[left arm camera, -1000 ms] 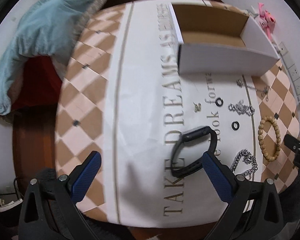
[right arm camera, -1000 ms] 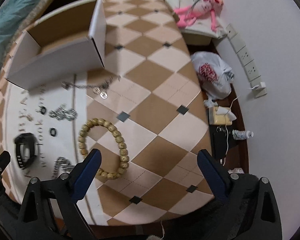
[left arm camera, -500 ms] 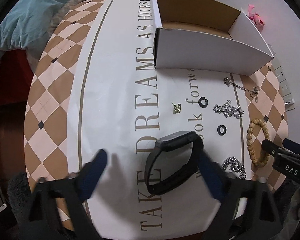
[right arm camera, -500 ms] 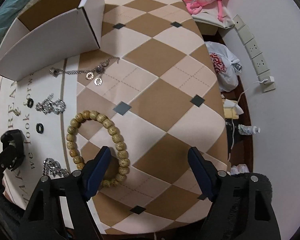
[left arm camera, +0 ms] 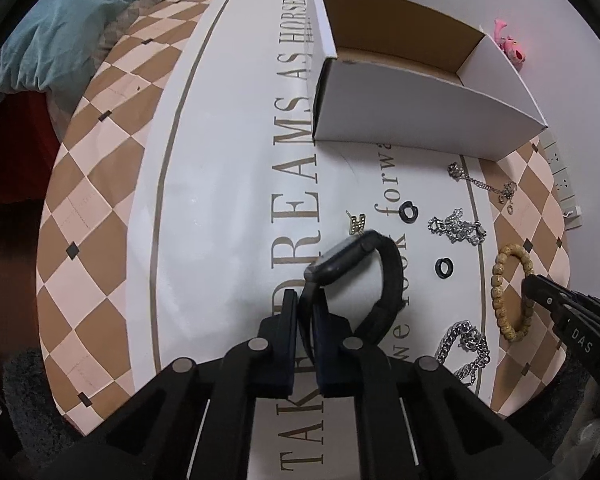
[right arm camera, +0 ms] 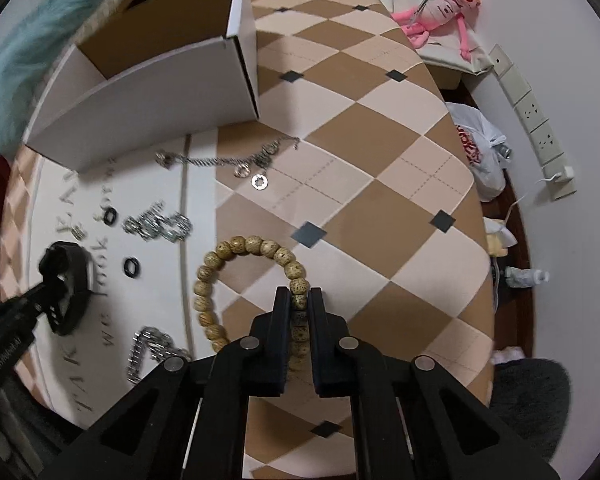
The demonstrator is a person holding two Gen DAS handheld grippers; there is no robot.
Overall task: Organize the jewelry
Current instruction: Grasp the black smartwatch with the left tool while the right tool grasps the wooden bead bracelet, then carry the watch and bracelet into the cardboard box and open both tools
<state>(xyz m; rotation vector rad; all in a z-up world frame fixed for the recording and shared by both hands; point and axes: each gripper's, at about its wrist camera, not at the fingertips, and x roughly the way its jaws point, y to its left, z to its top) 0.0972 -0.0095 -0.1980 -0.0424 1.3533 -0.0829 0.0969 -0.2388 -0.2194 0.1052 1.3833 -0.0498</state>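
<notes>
1. Left gripper [left arm camera: 307, 312]: its jaws are pressed together on the strap of the black smartwatch [left arm camera: 356, 280]. The watch face points away from the gripper, and the rest of the band loops out to the right of the fingers.
2. Right gripper [right arm camera: 299, 304]: its jaws are clamped on the near side of the wooden bead bracelet [right arm camera: 252, 280]. Several beads sit between the two fingers; the remaining loop lies ahead and to the left, on the tablecloth [right arm camera: 360, 200].
3. White cardboard box [left arm camera: 420, 112]: open at the top, standing at the far side of the table, well apart from both grippers.
4. Loose pieces between the two tools and the box:
   - a thin charm chain [right arm camera: 228, 160], just in front of the box;
   - a small silver cluster [right arm camera: 158, 226];
   - two black rings [left arm camera: 409, 212] [left arm camera: 444, 269];
   - a small gold pin [left arm camera: 356, 224], just beyond the watch face;
   - a heavy silver link chain [left arm camera: 464, 344], on the cloth between the watch and the bead bracelet.
5. Whether either held piece is lifted clear of the cloth cannot be told.
</notes>
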